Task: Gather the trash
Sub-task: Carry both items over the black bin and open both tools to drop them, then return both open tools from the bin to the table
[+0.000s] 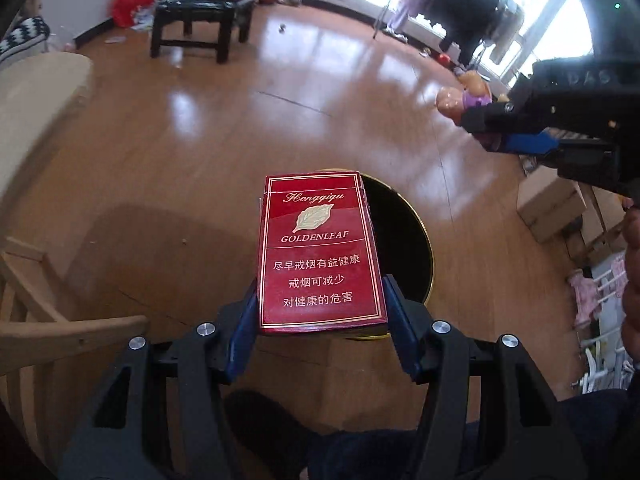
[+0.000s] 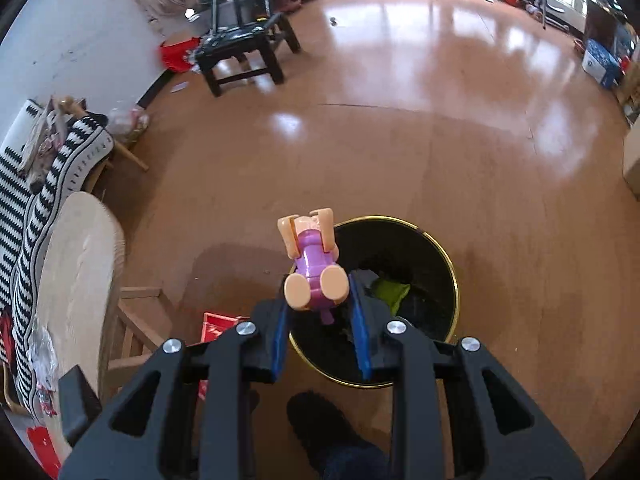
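My left gripper [image 1: 320, 284] is shut on a red cigarette pack [image 1: 320, 248], its blue pads pressing the pack's two long sides. The pack hangs over the left part of a black bin with a gold rim [image 1: 430, 248] on the wooden floor. My right gripper [image 2: 320, 296] is shut on a purple and peach toy figure [image 2: 314, 264], held above the bin's [image 2: 452, 264] left rim. In the bin lies a green item [image 2: 390, 290]. The left wrist view shows the right gripper [image 1: 480, 132] and toy [image 1: 472, 98] at upper right.
A light wooden table [image 2: 80, 260] and a wooden chair [image 1: 48, 320] stand left of the bin. The person's dark shoe [image 2: 320, 420] is just in front of it. A dark stool [image 2: 248, 52] stands far back, with cardboard boxes [image 1: 552, 208] at right.
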The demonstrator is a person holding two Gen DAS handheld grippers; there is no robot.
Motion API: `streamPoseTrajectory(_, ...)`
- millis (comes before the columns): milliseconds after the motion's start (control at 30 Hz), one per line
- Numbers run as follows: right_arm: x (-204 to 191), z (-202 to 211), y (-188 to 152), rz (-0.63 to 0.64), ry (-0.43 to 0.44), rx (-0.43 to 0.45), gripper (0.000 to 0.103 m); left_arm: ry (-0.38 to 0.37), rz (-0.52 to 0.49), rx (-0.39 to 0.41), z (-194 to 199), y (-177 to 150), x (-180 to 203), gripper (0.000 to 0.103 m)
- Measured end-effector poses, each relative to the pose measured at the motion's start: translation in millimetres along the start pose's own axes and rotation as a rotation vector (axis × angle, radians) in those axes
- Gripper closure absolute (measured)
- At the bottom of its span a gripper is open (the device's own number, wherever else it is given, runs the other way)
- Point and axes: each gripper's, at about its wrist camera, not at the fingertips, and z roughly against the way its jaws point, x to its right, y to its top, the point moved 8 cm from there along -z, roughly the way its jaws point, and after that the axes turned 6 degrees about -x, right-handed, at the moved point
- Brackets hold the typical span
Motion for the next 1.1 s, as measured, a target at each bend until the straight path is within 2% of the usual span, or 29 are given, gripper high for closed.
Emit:
streamPoseTrajectory(267,10,1,-1,-0.027,-0.008,-0.004,0.076,-0.021,-0.001,-0.011,-11,17,-1,0.046)
streamPoseTrajectory(433,14,3,2,-0.040,-0.026,0.010,0.075,-0.052,-0.018,-0.019,-26,25,14,0.046)
streamPoseTrajectory(500,18,3,4,-0.043,-0.049,0.016,0.074,-0.056,-0.032,-0.022,-30,25,21,0.035)
streamPoseTrajectory(533,20,4,4,-0.048,-0.057,0.019,0.069,-0.052,-0.038,-0.020,-34,27,24,0.024)
streamPoseTrajectory(567,22,5,5,-0.056,-0.058,0.027,0.056,-0.048,-0.040,-0.017,-34,27,24,0.022)
streamPoseTrajectory(633,24,11,5,-0.057,-0.058,0.047,0.043,-0.048,-0.044,-0.023,-36,28,24,0.022)
streamPoseTrajectory(867,2,15,6,-0.024,-0.029,0.064,0.035,-0.013,0.004,0.006,-9,31,2,0.018)
streamPoseTrajectory(1100,-78,35,-5,0.154,0.027,0.126,0.024,0.090,0.071,0.108,71,27,-42,0.010)
